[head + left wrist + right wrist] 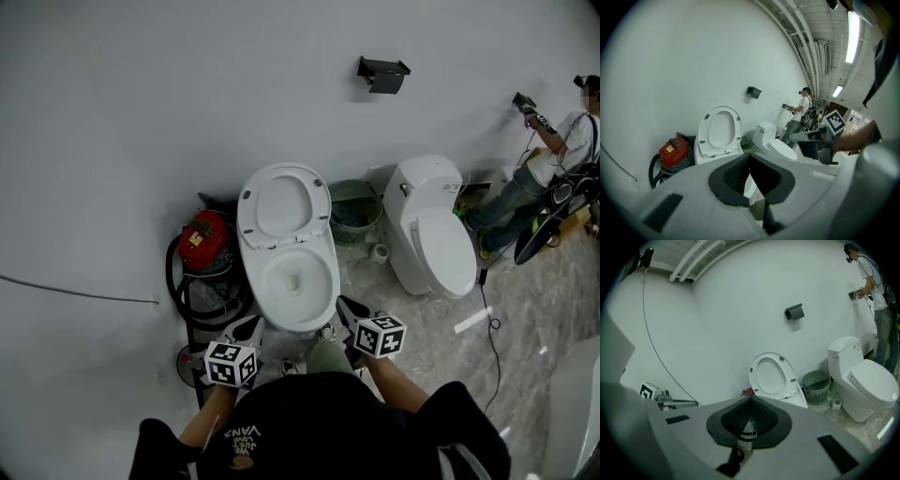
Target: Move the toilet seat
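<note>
Toilet seat (281,204) upright against the wall; left claw (251,325) and right claw (345,306), both clenched empty, hover near the bowl (298,309), so lowering apparently remains.

Seat (281,208): white oval ring with four small grey bumpers on the underside. Raised upright, tipped back against the wall, hinged at the rear of the bowl. Underside faces the claws. Lies ahead of left claw (246,328) and right claw (350,310), roughly midway between them, touching neither.
</note>
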The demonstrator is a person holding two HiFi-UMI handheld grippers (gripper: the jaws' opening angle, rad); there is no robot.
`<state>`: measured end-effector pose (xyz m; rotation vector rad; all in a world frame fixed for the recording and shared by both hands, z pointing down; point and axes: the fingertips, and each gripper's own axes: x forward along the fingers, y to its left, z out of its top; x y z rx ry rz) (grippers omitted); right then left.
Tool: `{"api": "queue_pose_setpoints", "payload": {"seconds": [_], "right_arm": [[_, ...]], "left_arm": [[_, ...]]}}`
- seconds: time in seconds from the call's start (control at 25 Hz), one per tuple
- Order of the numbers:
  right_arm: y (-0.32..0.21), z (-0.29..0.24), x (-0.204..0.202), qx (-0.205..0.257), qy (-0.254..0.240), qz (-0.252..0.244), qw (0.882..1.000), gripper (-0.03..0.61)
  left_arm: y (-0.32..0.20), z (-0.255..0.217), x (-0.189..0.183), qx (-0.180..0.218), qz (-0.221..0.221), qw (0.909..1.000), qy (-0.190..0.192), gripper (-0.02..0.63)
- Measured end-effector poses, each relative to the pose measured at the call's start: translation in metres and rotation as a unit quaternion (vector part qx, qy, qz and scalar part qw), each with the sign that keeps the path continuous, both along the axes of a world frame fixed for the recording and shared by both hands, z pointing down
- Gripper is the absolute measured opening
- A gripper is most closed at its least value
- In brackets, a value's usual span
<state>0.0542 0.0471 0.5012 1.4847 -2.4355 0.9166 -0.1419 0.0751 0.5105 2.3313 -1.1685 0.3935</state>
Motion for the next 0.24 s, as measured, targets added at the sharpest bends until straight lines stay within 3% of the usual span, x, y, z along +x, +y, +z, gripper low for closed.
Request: {"api": "queue_pose_setpoints", "payload": {"seconds": [0.24], "right_arm": [[-0.0070, 0.0051, 0.0017, 0.005, 0.003, 0.001, 1.000, -0.002]], "left_arm": [[-0.0073, 0.0047, 0.0041, 0.006, -0.007, 0.9999, 0.012, 0.000]]}}
